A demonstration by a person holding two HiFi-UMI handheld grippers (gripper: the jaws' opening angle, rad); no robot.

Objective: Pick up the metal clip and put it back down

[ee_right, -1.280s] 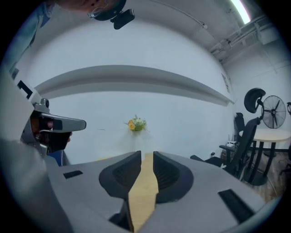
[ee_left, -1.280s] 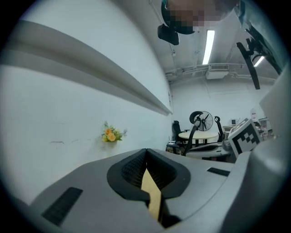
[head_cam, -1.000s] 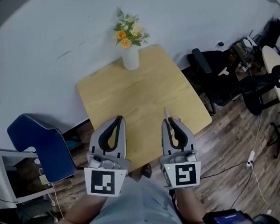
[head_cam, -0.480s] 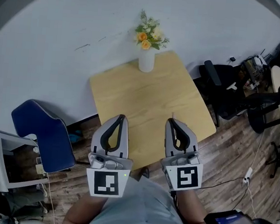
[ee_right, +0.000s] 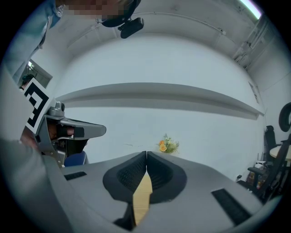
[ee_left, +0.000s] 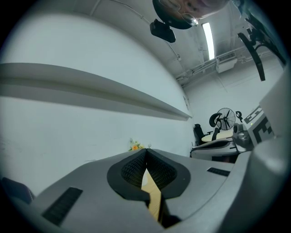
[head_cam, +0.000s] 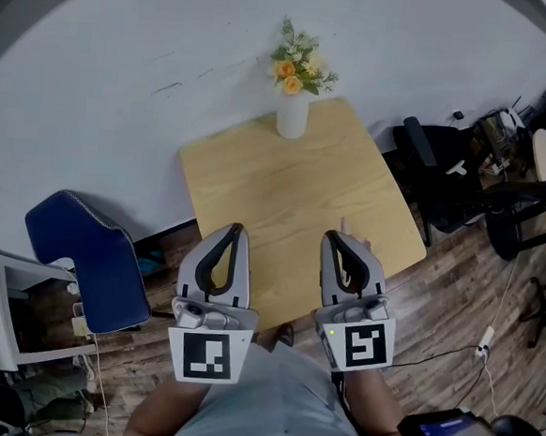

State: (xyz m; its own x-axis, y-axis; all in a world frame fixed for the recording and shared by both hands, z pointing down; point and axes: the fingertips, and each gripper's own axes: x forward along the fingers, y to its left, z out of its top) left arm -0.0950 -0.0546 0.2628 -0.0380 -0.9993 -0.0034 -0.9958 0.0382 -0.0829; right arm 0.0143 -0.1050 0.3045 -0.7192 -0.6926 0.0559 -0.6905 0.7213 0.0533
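A light wooden table point(head_cam: 284, 194) stands against the wall, with a white vase of orange and yellow flowers point(head_cam: 291, 115) at its far edge. My left gripper point(head_cam: 236, 226) hovers over the table's near edge, shut and empty. My right gripper point(head_cam: 333, 234) is level with it, also shut and empty. A thin pale sliver point(head_cam: 343, 224) lies just past the right tip; I cannot tell whether it is the metal clip. In the left gripper view the gripper point(ee_left: 146, 150) has its pads touching, and in the right gripper view the gripper point(ee_right: 146, 152) does too, with the flowers point(ee_right: 168, 144) beyond.
A blue chair point(head_cam: 91, 259) stands left of the table, and a white box point(head_cam: 3, 304) is further left. Black office chairs point(head_cam: 445, 179) crowd the right side over wooden flooring with cables point(head_cam: 486, 323). A white wall point(head_cam: 125, 60) backs the table.
The head view has shifted, so the table and vase now sit further right and higher in the picture. Both grippers stay shut in nearly the same place.
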